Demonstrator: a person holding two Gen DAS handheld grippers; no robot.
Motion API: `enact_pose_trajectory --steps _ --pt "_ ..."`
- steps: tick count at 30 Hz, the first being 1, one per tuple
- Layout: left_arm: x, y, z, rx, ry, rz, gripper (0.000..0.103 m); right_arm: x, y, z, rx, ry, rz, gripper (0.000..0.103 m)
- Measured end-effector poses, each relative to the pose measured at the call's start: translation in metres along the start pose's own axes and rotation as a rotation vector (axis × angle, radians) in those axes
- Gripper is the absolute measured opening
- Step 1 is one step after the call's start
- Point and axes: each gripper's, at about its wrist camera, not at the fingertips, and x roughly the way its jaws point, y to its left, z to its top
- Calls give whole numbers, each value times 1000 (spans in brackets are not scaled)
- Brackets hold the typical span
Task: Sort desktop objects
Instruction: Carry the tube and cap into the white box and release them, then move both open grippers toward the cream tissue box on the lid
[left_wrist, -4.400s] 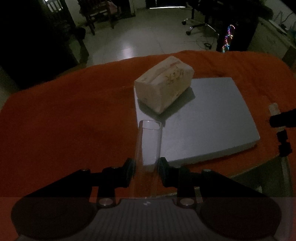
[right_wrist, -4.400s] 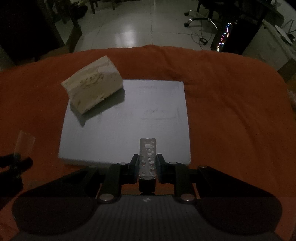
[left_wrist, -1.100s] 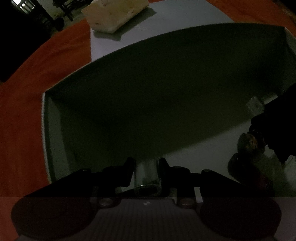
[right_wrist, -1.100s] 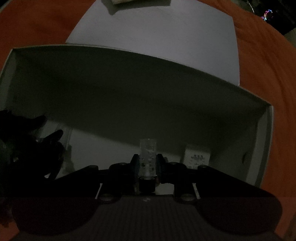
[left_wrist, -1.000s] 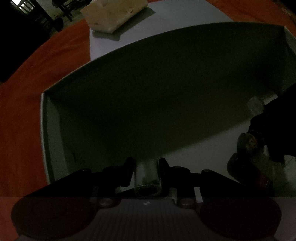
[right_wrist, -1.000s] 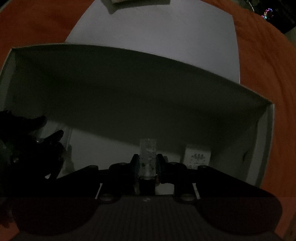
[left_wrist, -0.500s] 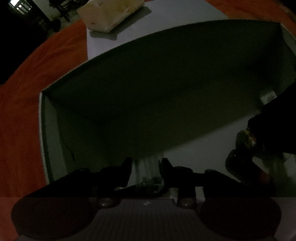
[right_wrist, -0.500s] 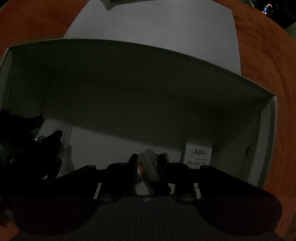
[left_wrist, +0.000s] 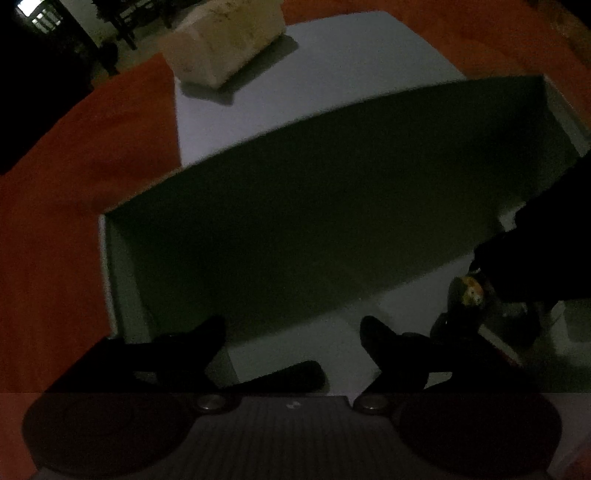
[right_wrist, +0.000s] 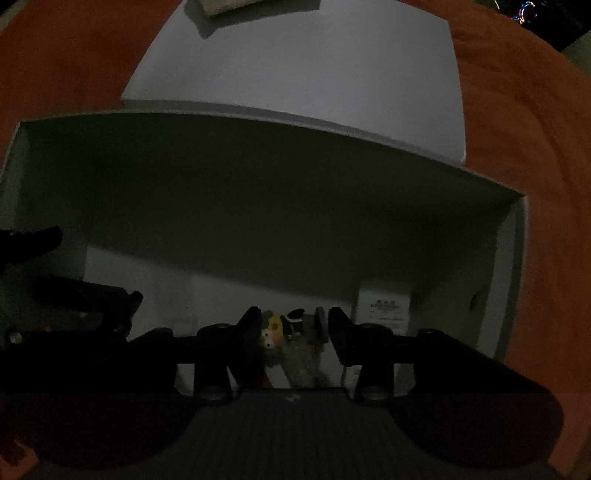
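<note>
Left wrist view: left gripper (left_wrist: 293, 328) fingers are opening wide over the white box (left_wrist: 107, 280), nothing between them.

Right wrist view: right gripper (right_wrist: 291, 325) fingers are opening, small objects (right_wrist: 275, 328) lying loose between them in the box. Tissue pack (left_wrist: 221, 40) remains outside, unsorted.

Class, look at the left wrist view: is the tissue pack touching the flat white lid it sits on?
Touching. The left wrist view shows the tissue pack resting directly on the lid, its shadow starting right at its base with no gap.

Orange cloth (left_wrist: 74, 177) beneath — perhaps chairs (left_wrist: 122, 22) beyond, dim.
</note>
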Motion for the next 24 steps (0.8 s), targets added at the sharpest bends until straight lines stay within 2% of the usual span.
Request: enact_pose_trajectory --steps 6,12,24 --pt "-14 13 9 -40 -23 0 82 -17 -18 -5 -34 -24 -4 48" --pt "-28 22 24 -67 -56 0 82 -33 -34 -3 18 -46 0 48" --pt "-68 42 48 -149 -142 -12 82 -65 -30 2 -18 -78 20 48"
